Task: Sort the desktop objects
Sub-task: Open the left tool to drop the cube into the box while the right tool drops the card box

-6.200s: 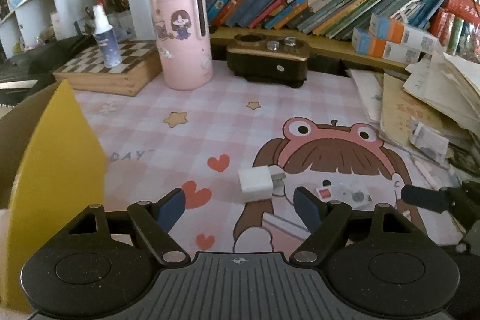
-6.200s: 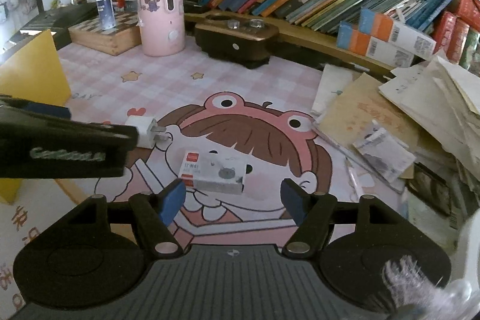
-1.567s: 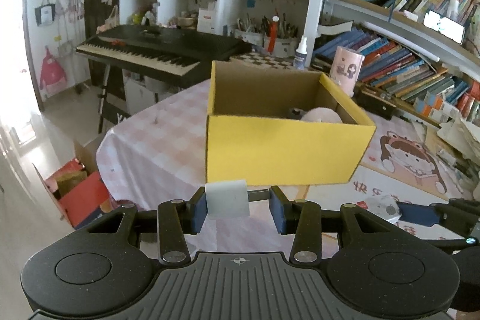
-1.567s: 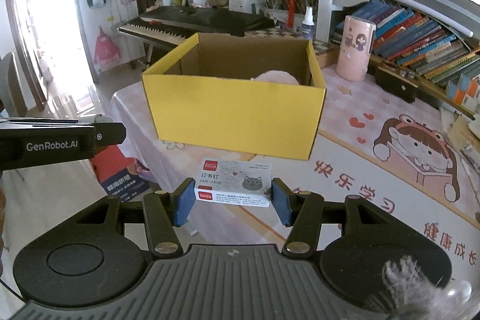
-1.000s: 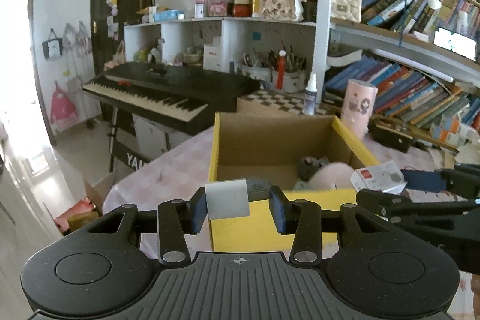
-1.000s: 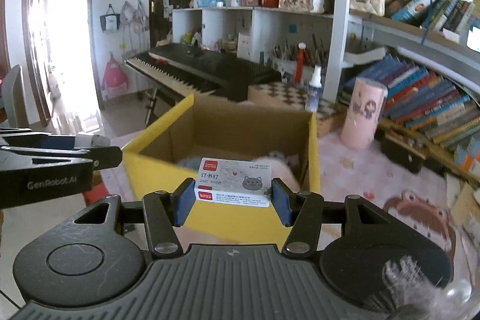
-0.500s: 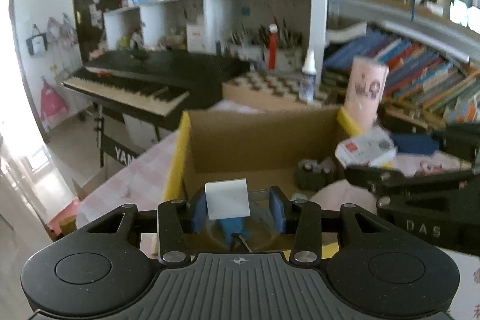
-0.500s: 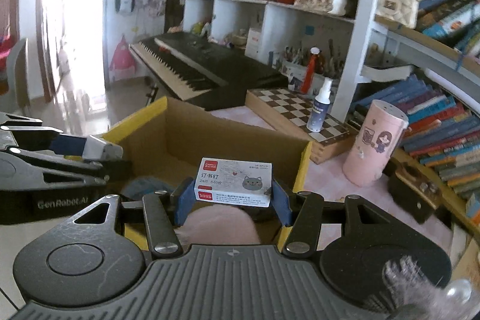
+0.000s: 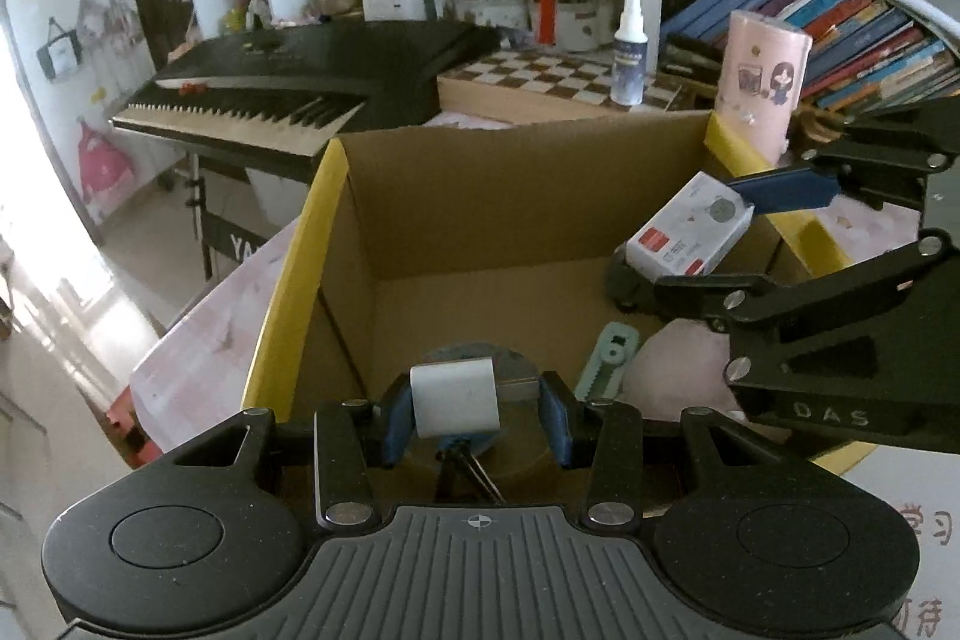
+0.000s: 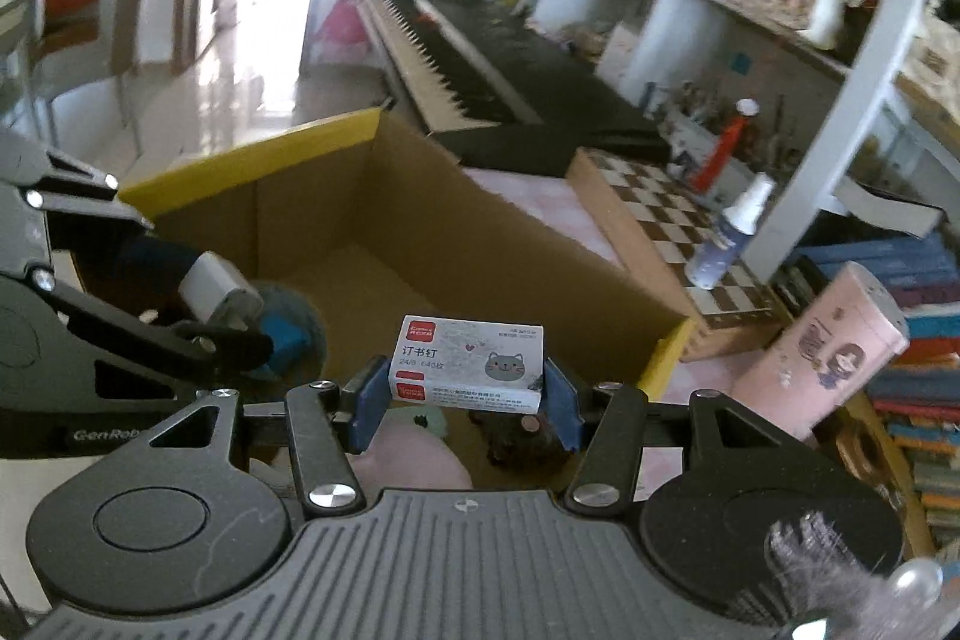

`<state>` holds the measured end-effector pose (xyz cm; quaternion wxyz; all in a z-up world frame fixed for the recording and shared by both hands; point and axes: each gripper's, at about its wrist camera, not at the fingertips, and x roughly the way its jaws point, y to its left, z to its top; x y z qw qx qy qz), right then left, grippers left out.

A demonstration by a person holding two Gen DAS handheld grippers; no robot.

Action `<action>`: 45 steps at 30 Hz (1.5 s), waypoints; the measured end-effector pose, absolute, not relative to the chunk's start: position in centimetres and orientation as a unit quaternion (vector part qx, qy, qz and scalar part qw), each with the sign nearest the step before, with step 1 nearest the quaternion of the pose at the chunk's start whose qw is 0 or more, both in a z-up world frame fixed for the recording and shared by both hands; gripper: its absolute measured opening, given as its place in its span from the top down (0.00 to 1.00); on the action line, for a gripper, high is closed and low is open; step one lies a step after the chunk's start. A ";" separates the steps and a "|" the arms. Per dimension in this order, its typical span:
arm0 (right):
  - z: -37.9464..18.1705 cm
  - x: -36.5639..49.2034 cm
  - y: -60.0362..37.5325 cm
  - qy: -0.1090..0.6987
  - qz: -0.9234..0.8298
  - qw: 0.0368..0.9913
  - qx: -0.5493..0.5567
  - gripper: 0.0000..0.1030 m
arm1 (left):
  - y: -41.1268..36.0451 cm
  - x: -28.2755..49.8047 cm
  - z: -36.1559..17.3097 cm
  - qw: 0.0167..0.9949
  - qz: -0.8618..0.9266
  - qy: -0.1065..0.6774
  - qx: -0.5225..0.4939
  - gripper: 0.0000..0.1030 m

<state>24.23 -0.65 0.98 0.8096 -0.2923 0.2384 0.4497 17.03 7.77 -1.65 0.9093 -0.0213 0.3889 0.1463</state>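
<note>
My left gripper (image 9: 474,415) is shut on a white charger plug (image 9: 455,400) and holds it over the near part of the open yellow cardboard box (image 9: 300,250). My right gripper (image 10: 467,409) is shut on a small white staple box (image 10: 467,364) with a cat picture, also held over the yellow cardboard box (image 10: 252,160). In the left wrist view the staple box (image 9: 690,235) hangs at the box's right side. In the right wrist view the plug (image 10: 213,289) shows at left. Inside the box lie a pink soft thing (image 9: 678,370), a green comb-like piece (image 9: 606,361) and a blue round thing (image 10: 294,322).
A black keyboard piano (image 9: 300,82) stands behind the box. A chessboard box (image 9: 558,85) with a spray bottle (image 9: 629,52) and a pink cylinder (image 9: 762,82) stand at the back right, with books (image 9: 870,34) on the shelf behind.
Both grippers have moved forward and lower over the box's opening, each still holding its object. The box interior now fills more of both views.
</note>
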 end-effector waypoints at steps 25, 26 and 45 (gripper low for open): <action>-1.2 27.0 2.8 0.271 0.511 0.729 -0.366 0.50 | 7.3 17.6 -1.7 0.900 0.168 0.400 -0.036 0.39; -1.2 27.2 2.9 0.276 0.511 0.727 -0.366 0.50 | 7.1 17.6 -1.7 0.901 0.170 0.397 -0.030 0.36; 0.2 27.2 0.4 0.270 0.494 0.765 -0.312 0.49 | 5.4 15.0 0.0 0.920 0.175 0.350 -0.015 0.13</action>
